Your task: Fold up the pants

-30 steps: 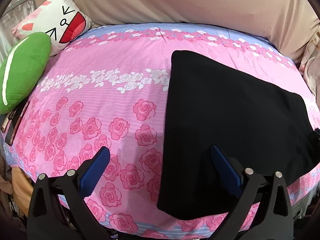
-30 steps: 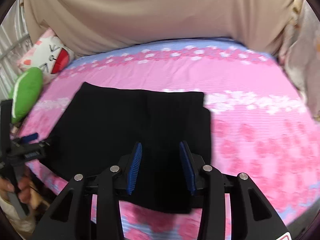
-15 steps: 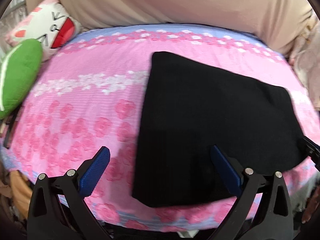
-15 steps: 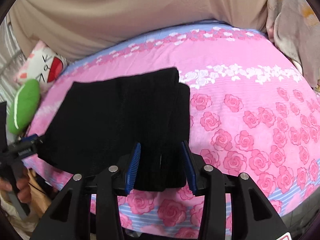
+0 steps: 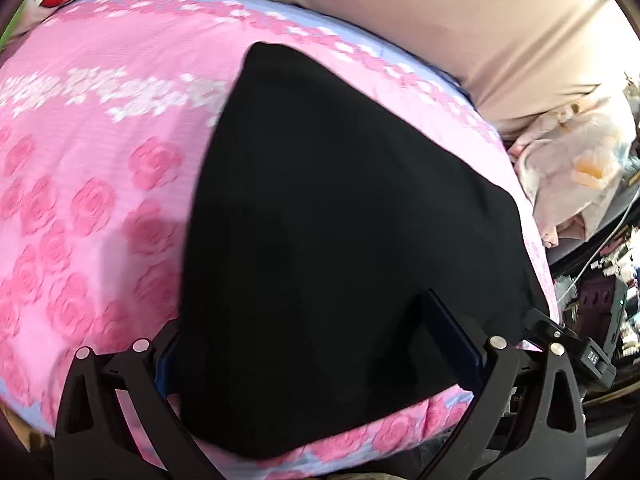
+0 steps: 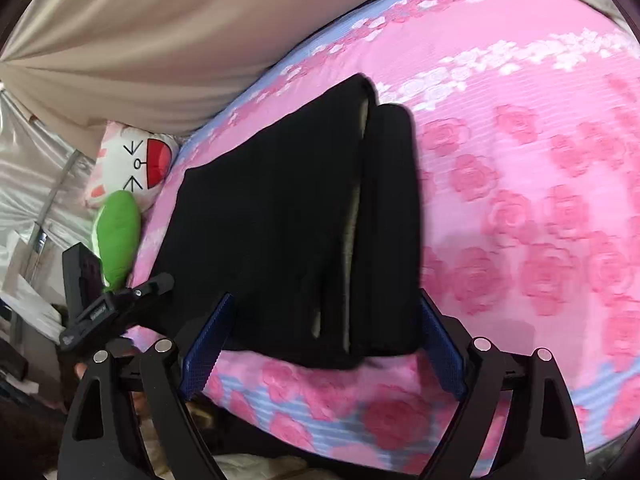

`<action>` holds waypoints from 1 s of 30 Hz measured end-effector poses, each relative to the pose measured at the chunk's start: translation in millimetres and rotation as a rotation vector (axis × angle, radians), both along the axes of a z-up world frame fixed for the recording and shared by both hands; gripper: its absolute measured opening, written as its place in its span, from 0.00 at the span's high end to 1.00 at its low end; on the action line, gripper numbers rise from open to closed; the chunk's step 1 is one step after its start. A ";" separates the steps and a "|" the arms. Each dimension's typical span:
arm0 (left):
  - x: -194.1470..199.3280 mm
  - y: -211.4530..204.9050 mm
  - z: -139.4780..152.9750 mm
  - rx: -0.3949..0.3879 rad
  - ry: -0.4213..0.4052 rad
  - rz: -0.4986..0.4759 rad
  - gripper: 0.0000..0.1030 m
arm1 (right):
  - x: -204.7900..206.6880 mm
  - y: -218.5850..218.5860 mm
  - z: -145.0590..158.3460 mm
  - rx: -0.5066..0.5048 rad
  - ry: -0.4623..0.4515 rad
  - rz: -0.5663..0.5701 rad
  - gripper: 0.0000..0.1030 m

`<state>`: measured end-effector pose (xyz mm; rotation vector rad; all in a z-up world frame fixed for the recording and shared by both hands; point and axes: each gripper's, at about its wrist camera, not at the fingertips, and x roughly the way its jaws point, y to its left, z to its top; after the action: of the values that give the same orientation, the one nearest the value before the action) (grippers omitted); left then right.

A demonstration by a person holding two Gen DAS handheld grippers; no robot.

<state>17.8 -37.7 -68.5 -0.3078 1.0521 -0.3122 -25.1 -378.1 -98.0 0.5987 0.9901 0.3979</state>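
Black pants (image 6: pixel 288 216) already lie part-folded on the bed (image 6: pixel 540 200), my right claw (image 6: pixel 320 340) just opened wide, left claw (image 5: pixel 320 344) wide, final fold left.

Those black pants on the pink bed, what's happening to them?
A person is folding the black pants with a gripper in each hand. The pants lie flat on the rose bedspread, already folded over. The right gripper has just been opening; its blue fingers straddle the near edge without pinching it. The left gripper is open over the near end too.
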 end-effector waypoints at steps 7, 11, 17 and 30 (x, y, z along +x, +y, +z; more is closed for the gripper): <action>19.2 -6.1 -3.3 -0.079 -0.037 -0.019 0.12 | 19.4 7.1 -1.1 -0.017 -0.029 -0.019 0.41; 27.1 -7.4 -4.3 -0.127 -0.013 -0.050 0.31 | 35.8 7.5 -4.8 0.038 -0.030 -0.005 0.48; 13.8 -1.9 10.3 -0.144 -0.017 -0.049 0.59 | 32.3 10.1 8.4 0.023 -0.075 -0.008 0.63; -10.4 3.5 -1.5 -0.133 0.064 -0.067 0.29 | 3.0 0.8 -17.6 0.049 -0.008 -0.004 0.46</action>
<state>7.4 -34.2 -70.0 -0.4047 1.1086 -0.4363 -22.1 -377.3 -115.6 0.6426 0.9738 0.4215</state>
